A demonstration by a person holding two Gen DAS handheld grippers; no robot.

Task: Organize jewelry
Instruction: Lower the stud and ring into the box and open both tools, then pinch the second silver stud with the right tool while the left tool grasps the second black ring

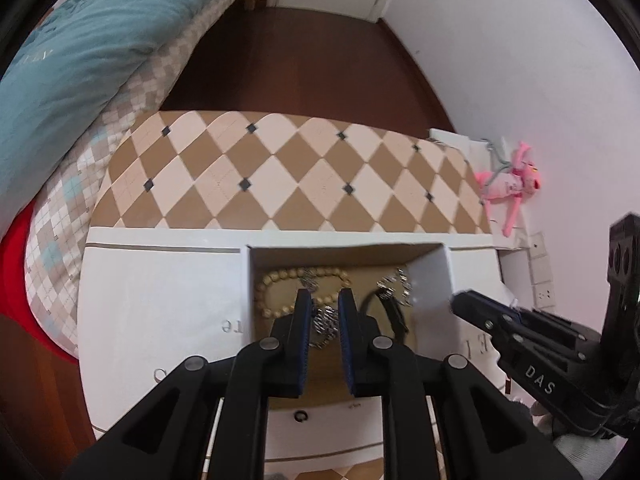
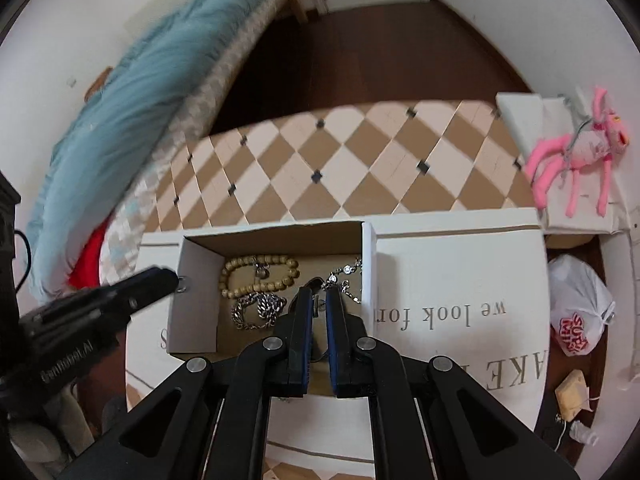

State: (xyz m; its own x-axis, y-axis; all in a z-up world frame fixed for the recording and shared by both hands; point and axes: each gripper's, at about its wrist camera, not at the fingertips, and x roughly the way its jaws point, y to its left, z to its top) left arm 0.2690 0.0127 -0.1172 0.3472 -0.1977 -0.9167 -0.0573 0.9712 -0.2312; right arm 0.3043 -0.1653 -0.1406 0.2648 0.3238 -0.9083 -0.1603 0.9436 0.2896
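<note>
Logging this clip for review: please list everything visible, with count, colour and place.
wooden bead bracelet: 1, tan, box's far left
chain bracelet: 1, silver, nearer than beads
crystal necklace: 1, silver, box's right side
black strap: 1, beside crystals
cardboard box: 1, white outside, brown inside
checkered tabletop: tan and cream
plush toy: 1, pink, far right
plastic bag: 1, white, floor
blanket: teal, bed
left gripper: open, over chain
right gripper: open, over strap

1. White walls (image 1: 500, 60) meet a dark brown wooden floor (image 1: 304, 60).
2. A bed (image 1: 132, 104) with a teal quilt (image 1: 80, 52) stands left.
3. A diamond-patterned tabletop (image 1: 280, 168) sits centre.
</note>
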